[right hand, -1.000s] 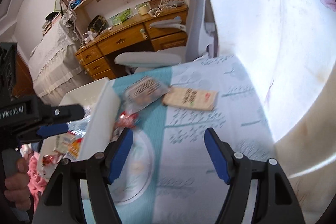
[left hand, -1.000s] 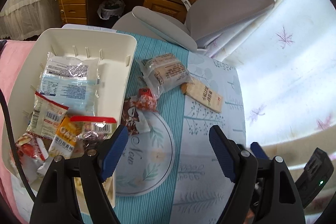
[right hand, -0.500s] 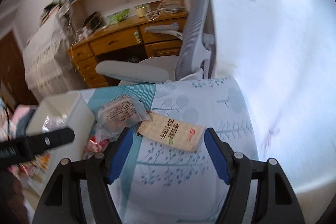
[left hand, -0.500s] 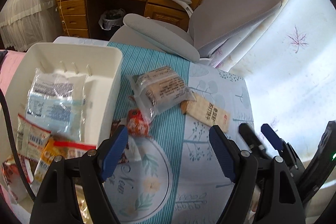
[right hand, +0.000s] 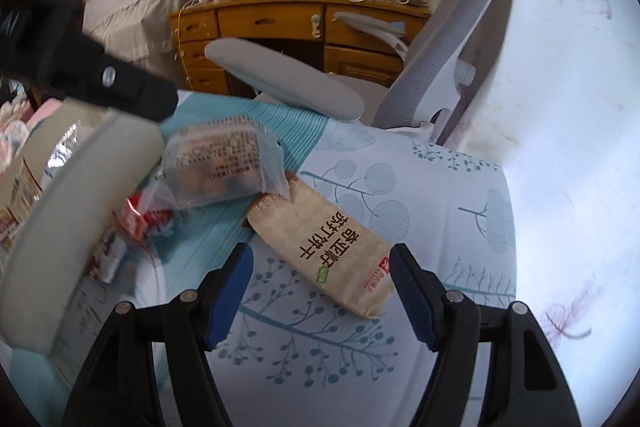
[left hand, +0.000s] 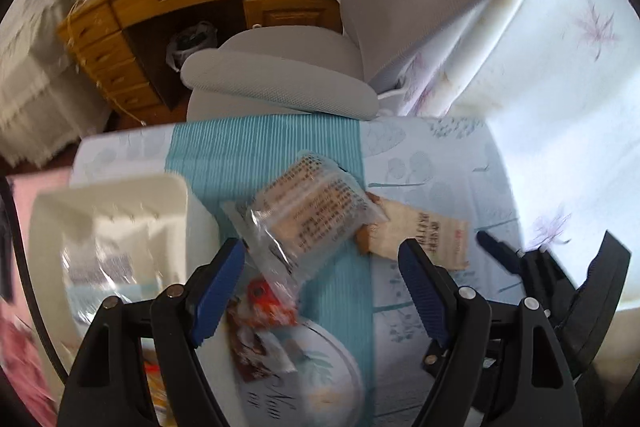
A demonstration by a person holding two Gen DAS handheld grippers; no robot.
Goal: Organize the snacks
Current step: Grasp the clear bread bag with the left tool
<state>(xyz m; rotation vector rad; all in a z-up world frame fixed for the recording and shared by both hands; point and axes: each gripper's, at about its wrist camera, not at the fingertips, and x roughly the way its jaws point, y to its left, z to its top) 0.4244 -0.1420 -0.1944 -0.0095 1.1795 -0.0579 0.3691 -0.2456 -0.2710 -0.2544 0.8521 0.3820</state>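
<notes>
Table [right hand: 420, 195] — patterned blue cloth, bearing all items.

White bin [left hand: 120, 203] — at 9 o'clock in the left wrist view. Already holds several packets, blurred; sorting looks partly done.

Clear cracker pack [left hand: 316, 211] — still on the cloth, just right of the bin. It sits at 12 o'clock of the left gripper [left hand: 320, 279], its lower tail reaching in between the spread fingers; no contact seen.

Tan biscuit packet [right hand: 324, 247] — still out, one end tucked under the clear pack. The other end lies between the fingers of the right gripper [right hand: 320, 287], nearer the 3 o'clock pad, whether touching it cannot be told.

Small red wrappers [left hand: 264, 303] — loose beside the bin wall, at 7 o'clock of the clear pack.

Both grippers released, grasping nothing. Remaining, by my reading: two packs and the wrappers.
</notes>
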